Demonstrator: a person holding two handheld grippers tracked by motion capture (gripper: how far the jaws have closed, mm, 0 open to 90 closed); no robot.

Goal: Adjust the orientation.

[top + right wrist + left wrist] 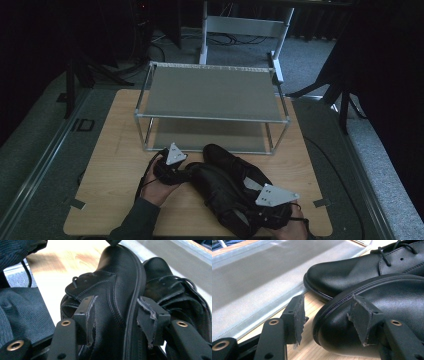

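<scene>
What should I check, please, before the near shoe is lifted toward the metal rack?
1. Right tool astride the near shoe at mid-body: ok.
2. Right pads pressing firmly on it: cannot tell.
3. Left tool open at the shoe's toe: ok.
4. Far shoe free of the near one: not ok, they lie against each other.
5. Rack shelves free of items: ok.

The rack's (212, 92) two shelves are left free; its front is blocked by two black shoes (235, 187), while bare tabletop (115, 150) is offered at the left
</scene>
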